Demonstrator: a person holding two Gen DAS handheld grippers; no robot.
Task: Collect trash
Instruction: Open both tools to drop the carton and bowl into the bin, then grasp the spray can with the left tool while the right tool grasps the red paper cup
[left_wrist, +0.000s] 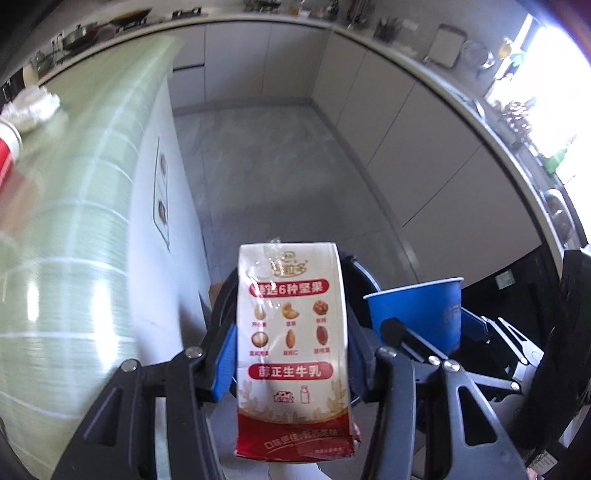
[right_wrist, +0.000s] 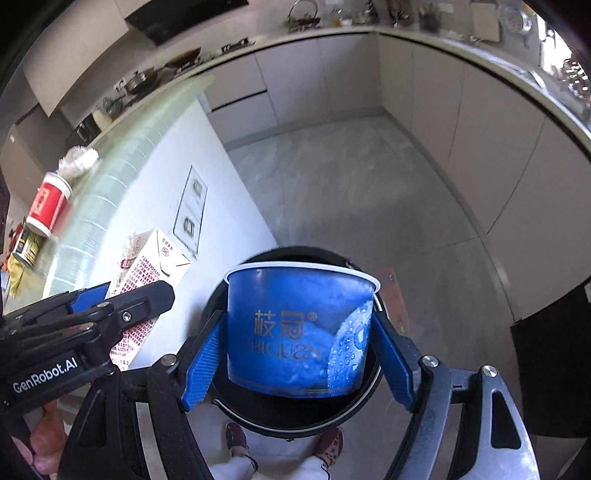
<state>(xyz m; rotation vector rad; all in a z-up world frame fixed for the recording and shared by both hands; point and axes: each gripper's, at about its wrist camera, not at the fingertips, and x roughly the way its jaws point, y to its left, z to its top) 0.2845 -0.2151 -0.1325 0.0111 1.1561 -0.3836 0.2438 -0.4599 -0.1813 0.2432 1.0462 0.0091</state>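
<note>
My left gripper (left_wrist: 291, 354) is shut on a white and red milk carton (left_wrist: 293, 350), holding it upright above a round black trash bin (left_wrist: 364, 280). My right gripper (right_wrist: 297, 350) is shut on a blue paper cup (right_wrist: 295, 332), held directly over the same black bin (right_wrist: 295, 417). The cup also shows in the left wrist view (left_wrist: 417, 314), right of the carton. The carton and left gripper show in the right wrist view (right_wrist: 147, 280), left of the cup.
A green-topped table (left_wrist: 74, 221) with a white side stands on the left. On it lie a red and white cup (right_wrist: 48, 205) and crumpled white paper (right_wrist: 77, 160). Grey floor (left_wrist: 280, 177) and kitchen cabinets lie ahead. A dark chair (right_wrist: 554, 369) is at right.
</note>
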